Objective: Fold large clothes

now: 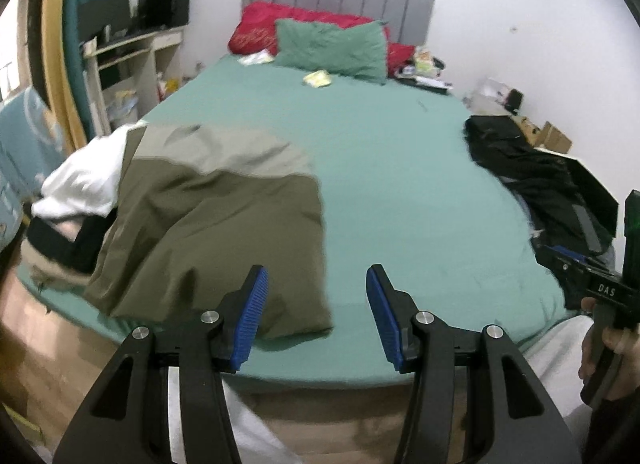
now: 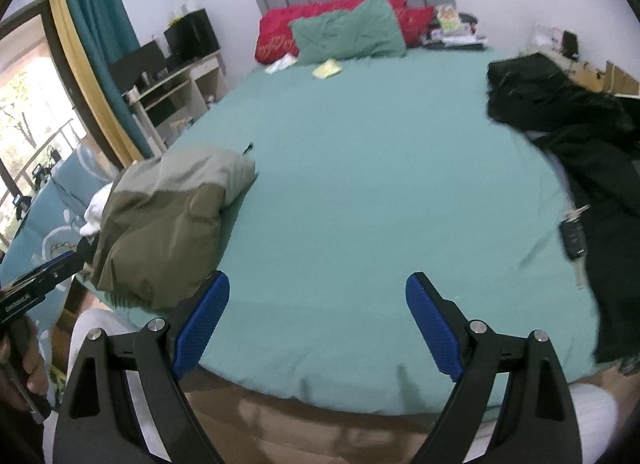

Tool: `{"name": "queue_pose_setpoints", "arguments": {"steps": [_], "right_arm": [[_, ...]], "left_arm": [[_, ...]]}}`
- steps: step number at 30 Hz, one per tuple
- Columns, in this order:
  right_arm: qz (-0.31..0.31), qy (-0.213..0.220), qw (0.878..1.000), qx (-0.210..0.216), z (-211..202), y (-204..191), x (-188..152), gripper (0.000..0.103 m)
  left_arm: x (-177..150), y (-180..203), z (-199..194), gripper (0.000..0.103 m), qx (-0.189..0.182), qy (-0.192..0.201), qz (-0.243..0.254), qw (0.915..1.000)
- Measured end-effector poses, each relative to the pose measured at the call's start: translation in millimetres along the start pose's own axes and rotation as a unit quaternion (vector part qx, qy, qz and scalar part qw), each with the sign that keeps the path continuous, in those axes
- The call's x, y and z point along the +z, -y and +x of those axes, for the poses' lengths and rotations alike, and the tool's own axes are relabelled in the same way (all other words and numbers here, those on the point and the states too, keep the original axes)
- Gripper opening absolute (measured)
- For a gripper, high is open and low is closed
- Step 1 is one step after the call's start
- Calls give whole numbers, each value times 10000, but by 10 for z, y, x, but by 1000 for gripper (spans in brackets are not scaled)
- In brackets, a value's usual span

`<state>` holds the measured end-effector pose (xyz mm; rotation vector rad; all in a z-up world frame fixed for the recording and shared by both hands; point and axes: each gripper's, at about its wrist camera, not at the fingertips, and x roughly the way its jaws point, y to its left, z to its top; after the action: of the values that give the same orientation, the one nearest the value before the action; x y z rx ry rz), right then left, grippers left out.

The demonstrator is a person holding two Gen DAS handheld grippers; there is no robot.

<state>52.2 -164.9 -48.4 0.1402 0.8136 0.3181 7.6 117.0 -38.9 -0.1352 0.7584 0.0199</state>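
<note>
Your left tongs [image 1: 316, 304] and right tongs [image 2: 318, 316] gape empty; the olive jacket [image 1: 208, 232] lies left, nearest your left.

Green-sheeted bed [image 1: 400, 183] with clothes at both sides

Left of the left gripper's [image 1: 316, 304] tongs an olive and grey jacket [image 1: 224, 215] lay folded on the sheet, over white cloth [image 1: 84, 179]. A black garment [image 2: 576, 135] sprawled right of the right gripper [image 2: 318, 320], with a key fob [image 2: 573, 238] at its edge. Far ahead lay a green pillow [image 1: 336, 47], a red pillow [image 2: 280, 33] and a yellow packet [image 1: 317, 78].
</note>
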Motion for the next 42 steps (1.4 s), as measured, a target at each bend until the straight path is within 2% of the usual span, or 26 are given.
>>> {"name": "queue_pose_setpoints", "arguments": {"steps": [9,15,19,22,25,28,31,33,42], "right_arm": [[-194,832,9958,-329,-757,60,267,89],[-481,1470,9867,-508,-1263,-84,448,90],[-726,1937,9762,-648,-1509,-231,515,95],[-801,2179,9702,-695,-1553,-292,560,97],[-812,2241,9682,-760,-1446,-321,599,97],[-824,2146,9712,-622,-1293,-341,614,97],[-918,2066,9727,-525,-1145,-404,596,97],[-936,1988,9746,-426,-1071,-416,581,97],[-1049,1700,9794,-287,-825,-509,515,97]], "left_arm": [[282,426,-548,56,-115,906,340,9952],[405,636,-1069,62,-101,1750,401,9837],[465,707,-1342,73,-20,2319,458,9717],[482,742,-1326,76,50,2407,595,9688],[472,717,-1204,76,197,2359,492,9703],[467,626,-1057,76,230,2205,260,9748],[417,556,-998,76,487,2383,185,9698],[402,541,-976,76,511,2400,206,9692],[399,435,-829,76,536,2288,66,9720]]}}
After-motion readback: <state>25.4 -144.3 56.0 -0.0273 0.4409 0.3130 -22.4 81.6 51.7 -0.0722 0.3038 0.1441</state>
